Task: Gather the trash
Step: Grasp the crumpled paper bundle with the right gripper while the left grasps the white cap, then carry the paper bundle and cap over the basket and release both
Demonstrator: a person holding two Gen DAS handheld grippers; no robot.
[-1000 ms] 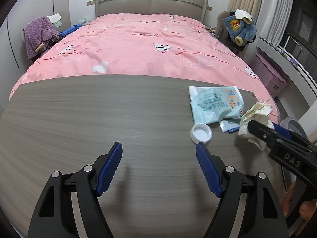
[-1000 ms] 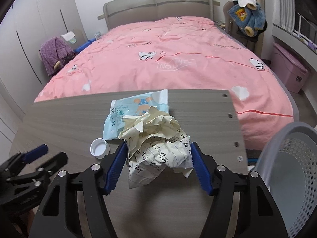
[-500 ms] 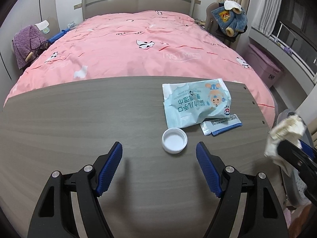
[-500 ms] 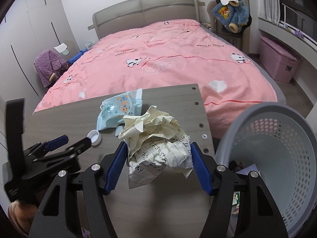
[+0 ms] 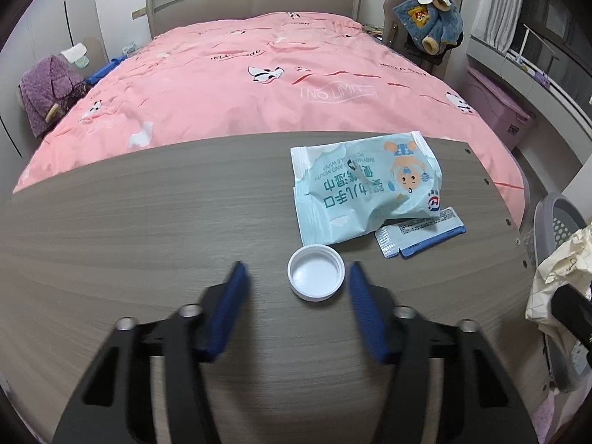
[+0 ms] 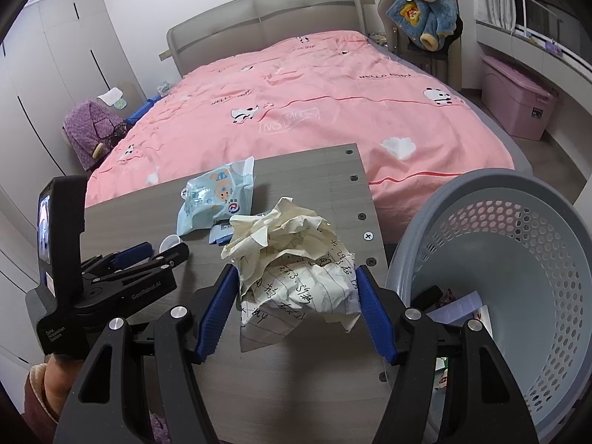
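Note:
My right gripper (image 6: 294,281) is shut on a ball of crumpled written paper (image 6: 292,262), held above the table's right end beside the grey perforated basket (image 6: 518,259); the paper also shows in the left wrist view (image 5: 558,270). My left gripper (image 5: 296,277) is open just above the grey wood table (image 5: 111,240), its fingertips flanking a white bottle cap (image 5: 315,276) that lies nearer the right finger. A light blue wipes packet (image 5: 364,188) and a small blue-and-silver sachet (image 5: 418,236) lie beyond the cap.
The basket stands on the floor off the table's right end, with some items inside (image 6: 458,303). A bed with a pink duvet (image 5: 277,74) lies behind the table. A pink storage box (image 6: 518,100) sits at the far right.
My left gripper moved right and forward until its fingers flank the white cap. My right gripper carried the paper ball rightward toward the basket, which now fills more of its view.

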